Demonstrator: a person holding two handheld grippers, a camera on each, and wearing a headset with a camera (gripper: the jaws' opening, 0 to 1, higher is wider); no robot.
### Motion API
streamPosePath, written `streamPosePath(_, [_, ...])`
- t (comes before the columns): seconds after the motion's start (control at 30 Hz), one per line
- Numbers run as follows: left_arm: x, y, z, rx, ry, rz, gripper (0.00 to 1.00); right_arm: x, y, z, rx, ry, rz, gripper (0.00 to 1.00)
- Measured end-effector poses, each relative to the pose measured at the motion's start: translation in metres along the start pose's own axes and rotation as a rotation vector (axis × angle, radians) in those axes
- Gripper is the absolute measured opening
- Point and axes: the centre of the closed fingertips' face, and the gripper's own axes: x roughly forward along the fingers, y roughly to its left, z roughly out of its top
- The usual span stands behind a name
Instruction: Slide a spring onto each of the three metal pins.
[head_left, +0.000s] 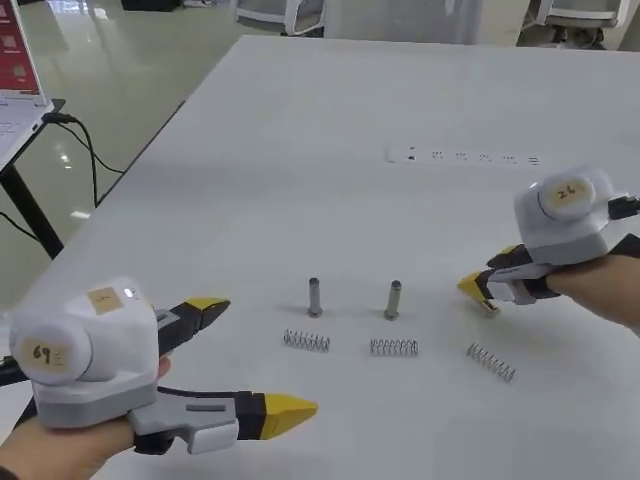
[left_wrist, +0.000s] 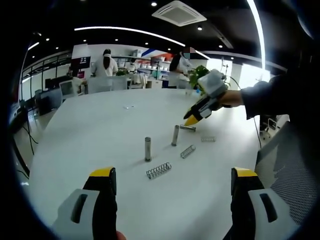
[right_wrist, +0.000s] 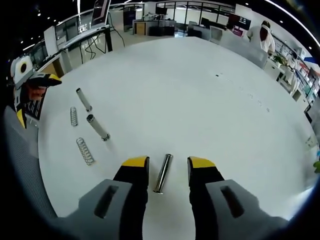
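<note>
Two pins (head_left: 314, 297) (head_left: 393, 299): standing, springs (head_left: 306, 341) lying near, ready.
Third pin (right_wrist: 162, 176): flat between loose jaws of right gripper (right_wrist: 168, 162), for lifting.
Left gripper (left_wrist: 173, 173): jaws apart, empty.

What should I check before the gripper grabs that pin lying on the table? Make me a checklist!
1. The third pin sits between the right gripper jaws: ok.
2. Right jaws are apart with gaps either side of the pin, ready to close: ok.
3. All pins upright: not ok. The two other pins stand, the third lies flat.
4. Three springs lie loose on the table, none on a pin: ok.
5. The left gripper is open, empty and back from the pins: ok.
6. How firm the grip will be: cannot tell.
</note>
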Motion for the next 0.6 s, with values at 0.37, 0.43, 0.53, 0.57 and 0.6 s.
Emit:
streamPosePath(0.37, [0.0008, 0.0006, -0.0014, -0.005, 0.006, -0.002, 0.94, 0.0076, 0.0004, -0.0032, 0.008, 0.038, 0.0, 0.25])
streamPosePath(0.43, [0.0012, 0.0009, -0.0017, -0.005, 0.007, -0.002, 0.94, 0.0086, 0.0013, -0.0048, 0.009, 0.05, 0.003, 0.24])
streamPosePath(0.53, [0.0014, 0.0014, -0.0022, -0.006, 0.008, -0.002, 0.94, 0.0099, 0.0004, -0.0063, 0.013, 0.061, -0.001, 0.23])
streamPosePath(0.57, [0.0015, 0.0014, -0.0026, -0.006, 0.009, -0.002, 0.94, 0.0101, 0.0006, -0.0065, 0.014, 0.062, 0.001, 0.23])
streamPosePath(0.6, [0.0015, 0.0015, -0.0027, -0.006, 0.01, -0.001, 0.94, 0.0106, 0.0009, -0.0065, 0.014, 0.062, 0.004, 0.22])
